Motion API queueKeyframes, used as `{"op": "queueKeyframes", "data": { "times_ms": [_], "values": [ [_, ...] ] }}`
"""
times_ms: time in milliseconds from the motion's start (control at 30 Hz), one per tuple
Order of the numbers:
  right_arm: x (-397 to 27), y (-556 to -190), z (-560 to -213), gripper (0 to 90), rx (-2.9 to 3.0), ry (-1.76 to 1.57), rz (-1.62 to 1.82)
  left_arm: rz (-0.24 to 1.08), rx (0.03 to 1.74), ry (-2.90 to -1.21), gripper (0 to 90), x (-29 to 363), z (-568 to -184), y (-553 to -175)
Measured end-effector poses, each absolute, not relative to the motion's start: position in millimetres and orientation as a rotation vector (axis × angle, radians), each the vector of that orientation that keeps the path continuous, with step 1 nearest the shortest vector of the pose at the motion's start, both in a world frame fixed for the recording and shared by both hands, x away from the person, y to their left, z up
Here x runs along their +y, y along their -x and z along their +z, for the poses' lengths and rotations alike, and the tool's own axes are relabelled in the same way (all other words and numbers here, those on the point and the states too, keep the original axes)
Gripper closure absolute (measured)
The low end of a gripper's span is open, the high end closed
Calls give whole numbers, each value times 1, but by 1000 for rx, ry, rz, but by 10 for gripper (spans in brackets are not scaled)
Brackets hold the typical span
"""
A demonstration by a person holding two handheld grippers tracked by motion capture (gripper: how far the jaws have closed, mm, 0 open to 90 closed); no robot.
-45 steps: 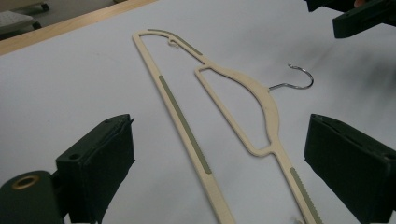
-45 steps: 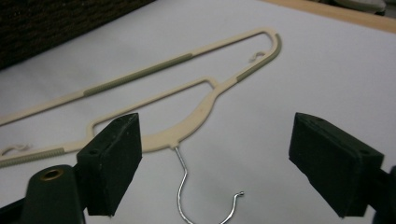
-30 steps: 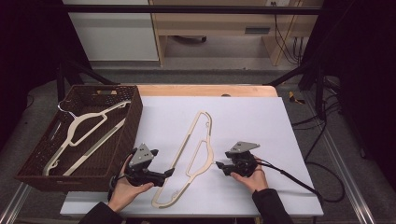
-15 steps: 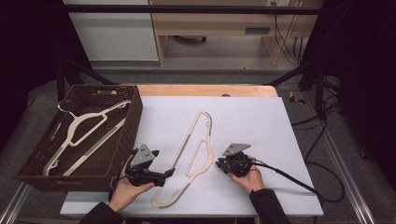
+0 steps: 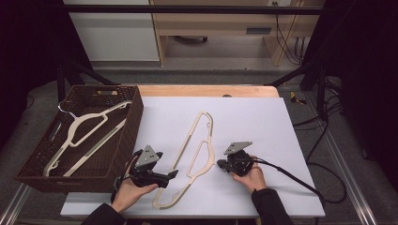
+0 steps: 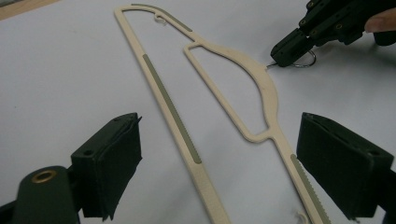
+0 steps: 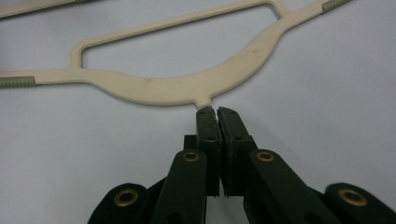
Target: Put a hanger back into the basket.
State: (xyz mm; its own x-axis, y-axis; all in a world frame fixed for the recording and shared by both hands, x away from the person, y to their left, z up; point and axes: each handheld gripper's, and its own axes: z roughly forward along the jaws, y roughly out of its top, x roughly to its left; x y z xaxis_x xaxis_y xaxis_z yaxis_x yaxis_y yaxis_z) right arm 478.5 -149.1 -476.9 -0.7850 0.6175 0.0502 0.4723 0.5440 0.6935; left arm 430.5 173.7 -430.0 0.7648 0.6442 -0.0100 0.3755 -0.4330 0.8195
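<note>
- The right tongs have just been closing, and they are now sitting clenched on the thin metal hook of the cream hanger, right where the hook's stem is leaving the hanger's curved neck.
- A second ago, in the high view, those tongs were standing apart from the hanger's neck; now they are touching it, so the grasp looks freshly made.
- The left tongs are staying released, their pads spread wide on either side of the hanger's lower bar with nothing pressed between them.
- The cream hanger is lying flat on the white tabletop, running at a slant from the middle toward the near edge, between the two hands.
- The left hand is resting near the hanger's lower end, just beside the brown wicker basket.
- A second hanger of the same cream colour is already lying inside that basket, tilted against its wall.
- My reading: with the hook now pinched, the hanger seems ready to be lifted or dragged, probably toward the basket to join the other one.
- No brand, label or readable writing is showing on the hangers, the basket or the tongs.
</note>
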Motion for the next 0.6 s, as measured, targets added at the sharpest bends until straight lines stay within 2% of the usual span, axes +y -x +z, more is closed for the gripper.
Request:
{"op": "queueKeyframes", "data": {
  "times_ms": [267,600],
  "values": [
    [-152,-477,-469,887,2581,-947,1100,369,725,-2115,145,156,-429,-431],
    [-151,-475,-462,888,2600,-946,1128,326,659,-2215,174,105,-434,-441]
  ]
}}
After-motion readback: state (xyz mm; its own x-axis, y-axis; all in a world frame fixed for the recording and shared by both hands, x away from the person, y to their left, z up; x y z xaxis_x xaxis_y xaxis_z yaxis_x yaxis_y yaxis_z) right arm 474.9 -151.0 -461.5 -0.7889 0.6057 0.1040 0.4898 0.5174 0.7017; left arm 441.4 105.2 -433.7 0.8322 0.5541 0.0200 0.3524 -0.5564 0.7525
